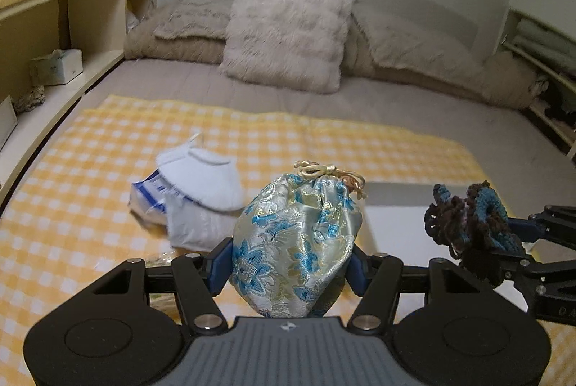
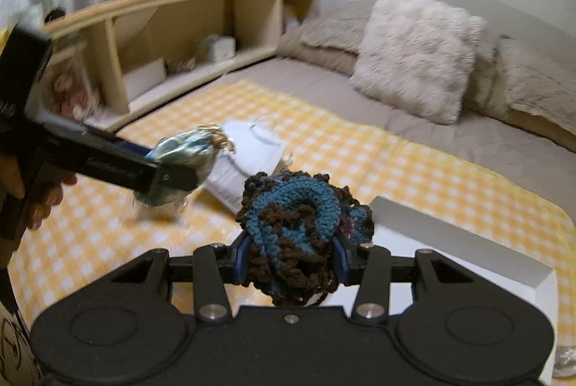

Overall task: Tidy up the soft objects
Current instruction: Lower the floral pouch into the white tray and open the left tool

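Note:
A silver-blue brocade drawstring pouch (image 1: 295,242) with a gold cord stands upright between the blue pads of my left gripper (image 1: 289,267), which is shut on it above the bed. Seen from the right wrist, the same pouch (image 2: 187,148) is blurred in the left gripper (image 2: 162,162). A blue and brown crocheted piece (image 2: 298,227) is bunched in my right gripper (image 2: 291,260), shut on it. In the left wrist view the crocheted piece (image 1: 468,216) hangs at the right, held by the right gripper (image 1: 504,242). Both loads are off the cloth.
A yellow checked cloth (image 1: 108,170) covers the near part of the bed. White soft items and a blue-striped pack (image 1: 205,184) lie on it. A white open box (image 2: 450,242) sits at the right. A fluffy pillow (image 1: 288,29) and a wooden shelf (image 1: 54,26) are behind and left. A hand (image 2: 46,202) holds the left gripper.

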Action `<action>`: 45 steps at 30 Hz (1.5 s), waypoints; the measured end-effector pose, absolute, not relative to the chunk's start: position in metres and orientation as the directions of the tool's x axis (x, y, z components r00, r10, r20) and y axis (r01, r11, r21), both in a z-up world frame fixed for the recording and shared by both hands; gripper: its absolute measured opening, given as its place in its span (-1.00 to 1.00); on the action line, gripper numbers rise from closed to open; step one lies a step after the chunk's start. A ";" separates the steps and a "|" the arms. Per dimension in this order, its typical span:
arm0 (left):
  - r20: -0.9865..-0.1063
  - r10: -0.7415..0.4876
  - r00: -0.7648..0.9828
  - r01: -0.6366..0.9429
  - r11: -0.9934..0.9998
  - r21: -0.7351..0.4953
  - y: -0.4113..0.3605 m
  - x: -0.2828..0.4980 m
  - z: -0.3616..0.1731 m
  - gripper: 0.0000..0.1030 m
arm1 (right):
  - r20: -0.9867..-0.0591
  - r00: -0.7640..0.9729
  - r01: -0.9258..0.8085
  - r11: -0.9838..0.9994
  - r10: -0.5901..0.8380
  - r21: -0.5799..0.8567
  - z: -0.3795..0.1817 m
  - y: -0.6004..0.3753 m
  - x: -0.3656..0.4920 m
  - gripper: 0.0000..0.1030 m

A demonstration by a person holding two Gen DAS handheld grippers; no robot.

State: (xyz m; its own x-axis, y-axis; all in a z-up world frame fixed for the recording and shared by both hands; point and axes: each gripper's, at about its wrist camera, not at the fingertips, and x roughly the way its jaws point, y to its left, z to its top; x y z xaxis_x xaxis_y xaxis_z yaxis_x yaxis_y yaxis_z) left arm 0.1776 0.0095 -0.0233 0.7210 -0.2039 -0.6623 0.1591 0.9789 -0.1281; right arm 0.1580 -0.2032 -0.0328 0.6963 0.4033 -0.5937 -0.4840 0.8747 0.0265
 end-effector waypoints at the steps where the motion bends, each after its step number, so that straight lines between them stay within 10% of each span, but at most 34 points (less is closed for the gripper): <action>1: -0.656 -0.211 0.724 0.163 0.977 -0.135 0.006 0.177 -0.021 0.21 | -0.584 0.708 -0.470 0.882 0.398 0.032 -0.030 -0.208 0.156 -0.11; 33: -0.836 -0.410 0.364 0.757 0.653 0.009 -0.147 0.195 -0.112 0.22 | -0.711 0.656 -0.199 0.967 0.253 0.161 -0.064 -0.279 0.193 -0.10; 38: -0.851 -0.419 0.316 0.776 0.630 -0.021 -0.147 0.202 -0.118 0.60 | -0.721 0.639 -0.204 0.963 0.266 0.174 -0.070 -0.269 0.209 -0.10; 45: -0.855 -0.409 0.318 0.754 0.656 -0.033 -0.138 0.206 -0.122 0.71 | -0.722 0.638 -0.179 0.964 0.268 0.199 -0.085 -0.260 0.226 0.36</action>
State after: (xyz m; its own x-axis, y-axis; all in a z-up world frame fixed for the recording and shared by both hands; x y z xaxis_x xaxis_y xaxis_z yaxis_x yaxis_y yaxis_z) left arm 0.2057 -0.1378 -0.1222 0.3182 -0.4094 -0.8551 0.7541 0.6559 -0.0334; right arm 0.2262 -0.2605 -0.0846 0.6378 0.2675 -0.7222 -0.1786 0.9636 0.1991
